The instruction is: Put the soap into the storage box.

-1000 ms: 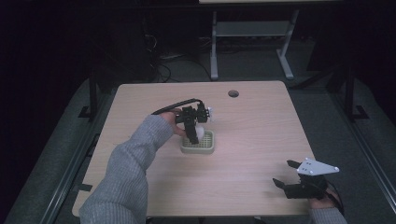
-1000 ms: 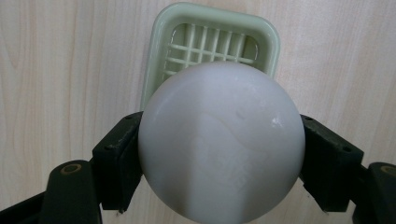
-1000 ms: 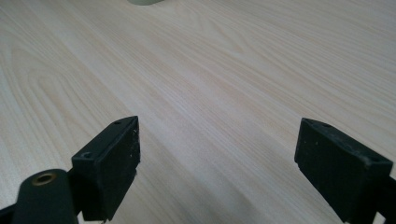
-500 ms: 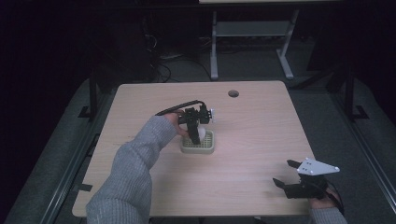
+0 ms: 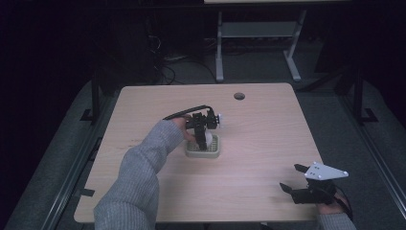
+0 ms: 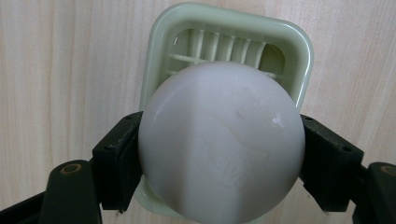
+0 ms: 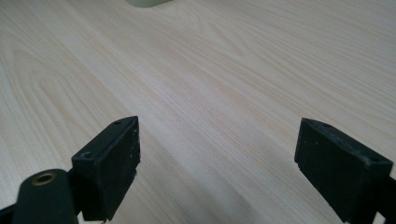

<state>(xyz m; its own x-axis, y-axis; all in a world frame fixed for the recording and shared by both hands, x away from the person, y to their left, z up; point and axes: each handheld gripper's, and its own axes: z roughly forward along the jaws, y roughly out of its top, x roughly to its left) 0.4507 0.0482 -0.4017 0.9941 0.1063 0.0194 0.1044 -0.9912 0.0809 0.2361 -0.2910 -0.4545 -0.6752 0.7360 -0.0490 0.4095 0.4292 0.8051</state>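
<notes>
A smooth white ball [image 6: 222,142] sits clamped between the two black jaws of the left gripper [image 6: 219,154]; its surface is matte and pale, with a faint embossed or scuffed marking across the lower middle that is too soft to read; a small bright fleck shows near its upper right. Directly beneath it lies a pale green square tray [image 6: 299,56] with rounded corners and a slatted, ribbed floor; the ball covers most of the tray's inside, so whether it touches the slats or hangs just above them cannot be told; the tray's near edge is hidden behind the ball and jaws.

In the high view the ball [image 5: 205,139] is a small white patch over the tray [image 5: 214,153], near the middle of the wooden table [image 5: 268,139], slightly left of centre; the left gripper [image 5: 203,136] points down at it, held by a hand coming out of a grey sleeve [image 5: 139,172]; a black cable [image 5: 184,112] arcs away from the gripper.

The right gripper [image 5: 293,178] rests well apart at the table's near right corner, its jaws spread wide with nothing between them; its grey three-cornered plate [image 5: 325,171] sits on top; in the right gripper view the gripper [image 7: 217,158] looks over bare wood grain, with a sliver of the tray [image 7: 147,3] cut off at the top edge.

A round hole [image 5: 239,96] marks the table's far side.
</notes>
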